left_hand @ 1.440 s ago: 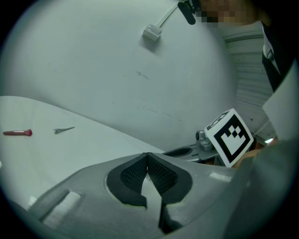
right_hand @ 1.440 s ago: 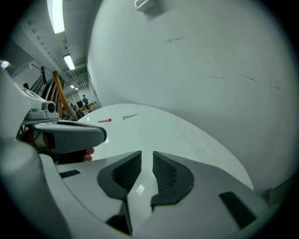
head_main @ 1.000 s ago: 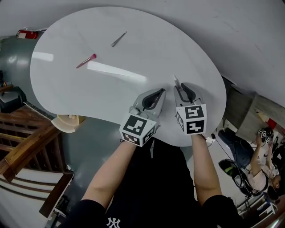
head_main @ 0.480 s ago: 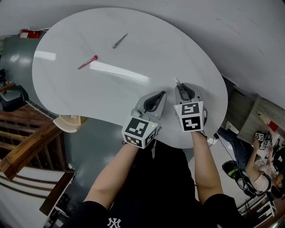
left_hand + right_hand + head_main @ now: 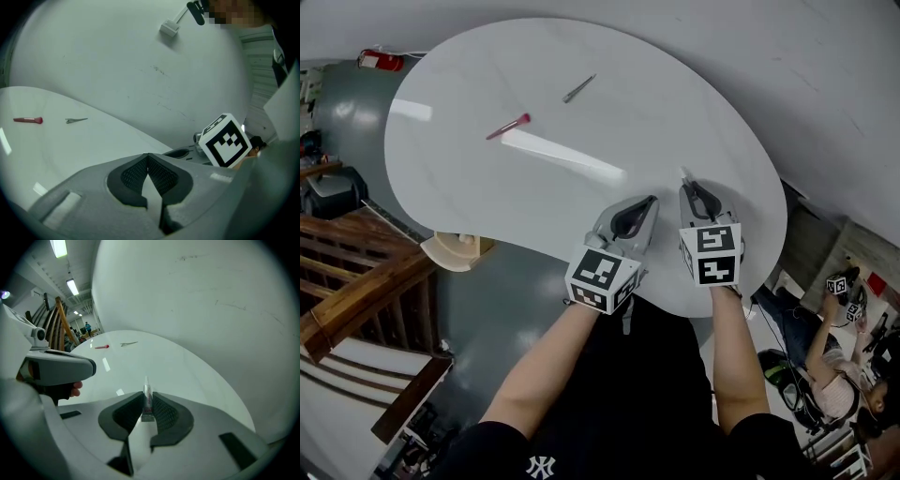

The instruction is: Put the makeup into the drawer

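Note:
My right gripper [image 5: 685,184] is shut on a small silver makeup tube [image 5: 147,397], whose tip pokes out past the jaws above the white round table [image 5: 581,192]. Just left of it, my left gripper [image 5: 651,202] is shut with nothing between its pads [image 5: 148,157]. Far across the table lie a pink makeup stick [image 5: 508,127] and a thin silver clip-like tool [image 5: 578,88]. The left gripper view shows the same pink stick [image 5: 29,120] and silver tool [image 5: 76,120]. No drawer is clearly in view.
A beige wooden piece [image 5: 450,251] sticks out below the table's left edge. Wooden stair rails [image 5: 356,291] run at the lower left. A person [image 5: 834,366] sits on the floor at the lower right. A grey wall [image 5: 825,84] curves behind the table.
The view has shifted a little, so the table and its items sit further right. Both grippers keep their place near the table's front edge, the right still shut on the tube.

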The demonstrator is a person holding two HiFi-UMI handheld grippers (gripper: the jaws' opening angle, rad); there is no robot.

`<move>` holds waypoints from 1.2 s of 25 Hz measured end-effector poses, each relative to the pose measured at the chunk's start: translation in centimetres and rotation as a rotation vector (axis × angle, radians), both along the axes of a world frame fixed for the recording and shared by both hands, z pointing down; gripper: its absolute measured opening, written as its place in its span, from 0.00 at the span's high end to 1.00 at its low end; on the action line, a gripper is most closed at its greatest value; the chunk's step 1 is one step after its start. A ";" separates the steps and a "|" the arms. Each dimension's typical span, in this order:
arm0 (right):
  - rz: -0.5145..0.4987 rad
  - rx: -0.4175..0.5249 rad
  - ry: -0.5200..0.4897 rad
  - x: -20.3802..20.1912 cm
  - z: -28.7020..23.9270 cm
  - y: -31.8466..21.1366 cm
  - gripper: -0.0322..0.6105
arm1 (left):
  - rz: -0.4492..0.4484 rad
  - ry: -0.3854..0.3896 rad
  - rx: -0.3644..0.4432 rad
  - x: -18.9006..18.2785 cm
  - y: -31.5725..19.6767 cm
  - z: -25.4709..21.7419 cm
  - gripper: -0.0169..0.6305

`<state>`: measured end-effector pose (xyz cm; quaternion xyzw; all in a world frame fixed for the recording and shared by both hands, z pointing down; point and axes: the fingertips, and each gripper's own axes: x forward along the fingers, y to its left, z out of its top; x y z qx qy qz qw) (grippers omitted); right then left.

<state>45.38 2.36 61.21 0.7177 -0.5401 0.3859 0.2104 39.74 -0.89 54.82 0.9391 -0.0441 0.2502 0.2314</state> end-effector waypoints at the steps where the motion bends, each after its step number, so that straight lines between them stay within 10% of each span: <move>1: -0.003 0.016 0.000 -0.1 -0.6 -0.4 0.84 | -0.008 0.004 0.005 -0.2 -0.3 -0.3 0.96; 30: -0.124 0.314 0.112 -16.1 -15.9 -12.8 0.84 | -0.197 0.174 0.139 -15.6 -10.4 -11.5 0.96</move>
